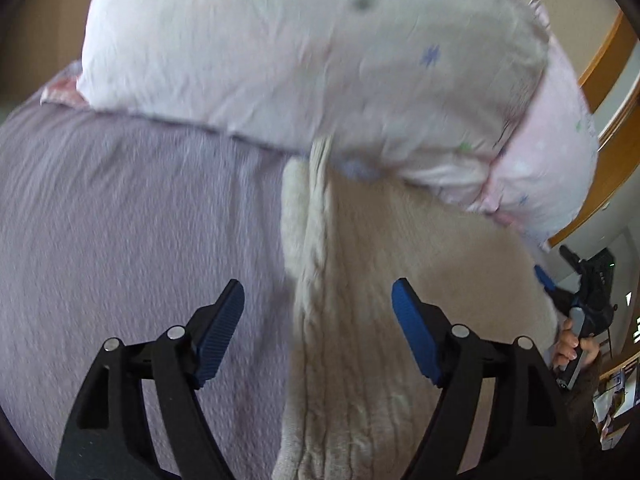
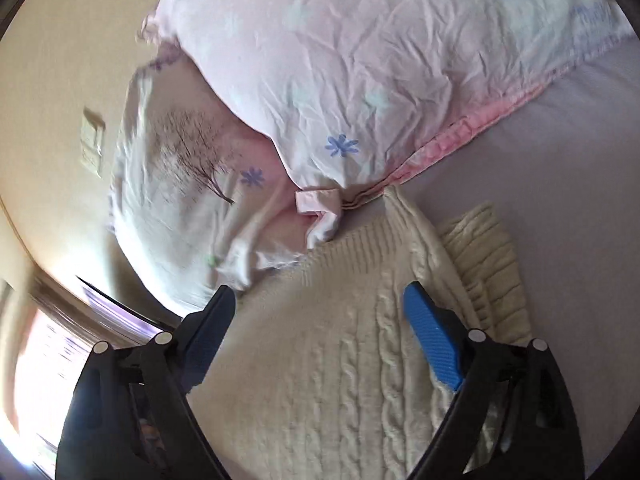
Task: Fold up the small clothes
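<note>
We are holding the left gripper (image 1: 318,312) and right gripper (image 2: 320,316) wide apart, gripping nothing. The cream cable-knit sweater (image 2: 340,360) is lying on the lavender sheet (image 1: 120,220), just below the floral pillow (image 2: 360,60). No legible writing is showing.

Both wrist views close, facing down, sharing sweater (image 1: 360,280), pillow (image 2: 340,60)
</note>
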Demonstrator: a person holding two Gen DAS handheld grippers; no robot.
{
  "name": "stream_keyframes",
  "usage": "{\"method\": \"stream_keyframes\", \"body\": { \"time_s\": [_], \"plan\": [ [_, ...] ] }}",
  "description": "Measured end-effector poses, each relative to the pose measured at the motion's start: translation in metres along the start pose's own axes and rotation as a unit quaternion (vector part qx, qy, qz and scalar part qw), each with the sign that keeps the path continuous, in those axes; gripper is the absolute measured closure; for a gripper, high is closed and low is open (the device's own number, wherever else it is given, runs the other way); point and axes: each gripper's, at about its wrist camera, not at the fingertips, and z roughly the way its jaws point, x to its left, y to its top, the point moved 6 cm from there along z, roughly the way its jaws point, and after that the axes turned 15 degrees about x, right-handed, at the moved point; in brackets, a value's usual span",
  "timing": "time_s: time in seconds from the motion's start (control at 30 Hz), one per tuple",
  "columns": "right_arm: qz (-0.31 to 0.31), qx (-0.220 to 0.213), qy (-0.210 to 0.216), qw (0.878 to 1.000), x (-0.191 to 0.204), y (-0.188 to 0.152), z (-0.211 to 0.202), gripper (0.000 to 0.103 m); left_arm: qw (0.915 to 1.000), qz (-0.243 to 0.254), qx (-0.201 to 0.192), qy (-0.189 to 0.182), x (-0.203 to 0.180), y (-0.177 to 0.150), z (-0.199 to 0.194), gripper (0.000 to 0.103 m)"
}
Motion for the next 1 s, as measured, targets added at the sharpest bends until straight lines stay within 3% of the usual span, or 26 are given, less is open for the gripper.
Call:
{"method": "stream_keyframes", "body": {
  "time_s": [0.1, 0.13, 0.17, 0.2, 0.27, 0.4, 0.53, 0.6, 0.73, 0.83, 0.87, 0.93, 1.0],
  "plan": [
    [0.003, -0.017, 0.008, 1.000, 0.001, 0.001, -0.006, 0.014, 0.9999, -0.004, -0.002, -0.010, -0.005, 0.001, 0.008, 0.031],
    [0.006, -0.028, 0.014, 0.999, -0.001, 0.002, -0.012, 0.014, 0.9995, -0.011, 0.000, -0.028, -0.005, 0.001, 0.010, 0.041],
    [0.009, -0.035, 0.018, 0.999, -0.004, 0.002, -0.018, 0.014, 0.9971, -0.028, 0.006, -0.070, -0.005, 0.002, 0.013, 0.070],
    [0.013, -0.039, 0.023, 0.999, -0.007, 0.002, -0.021, 0.014, 0.9884, -0.069, 0.028, -0.132, -0.001, 0.001, 0.023, 0.078],
    [0.023, -0.047, 0.034, 0.998, -0.014, 0.004, -0.027, 0.014, 0.9730, -0.121, 0.031, -0.194, 0.009, 0.001, 0.029, 0.084],
    [0.031, -0.066, 0.047, 0.996, -0.020, 0.012, -0.039, 0.014, 0.9493, -0.138, 0.003, -0.282, -0.006, 0.007, 0.011, 0.087],
    [0.040, -0.094, 0.065, 0.993, -0.028, 0.019, -0.064, 0.014, 0.9430, -0.078, -0.026, -0.322, -0.072, 0.023, -0.022, 0.087],
    [0.044, -0.105, 0.068, 0.991, -0.029, 0.022, -0.070, 0.014, 0.9340, -0.045, -0.025, -0.354, -0.122, 0.032, -0.028, 0.088],
    [0.052, -0.127, 0.063, 0.989, -0.036, 0.025, -0.085, 0.014, 0.9196, 0.019, 0.017, -0.392, -0.226, 0.042, 0.001, 0.089],
    [0.051, -0.127, 0.049, 0.989, -0.043, 0.027, -0.087, 0.014, 0.9087, 0.042, 0.087, -0.406, -0.314, 0.042, 0.073, 0.089],
    [0.050, -0.124, 0.033, 0.990, -0.048, 0.027, -0.088, 0.014, 0.9043, 0.049, 0.104, -0.411, -0.334, 0.043, 0.092, 0.091],
    [0.050, -0.122, 0.010, 0.991, -0.058, 0.028, -0.091, 0.014, 0.8854, 0.055, 0.145, -0.438, -0.362, 0.039, 0.114, 0.091],
    [0.063, -0.114, 0.010, 0.991, -0.069, 0.029, -0.097, 0.014, 0.8785, 0.069, 0.136, -0.453, -0.364, 0.036, 0.102, 0.079]
  ]
}}
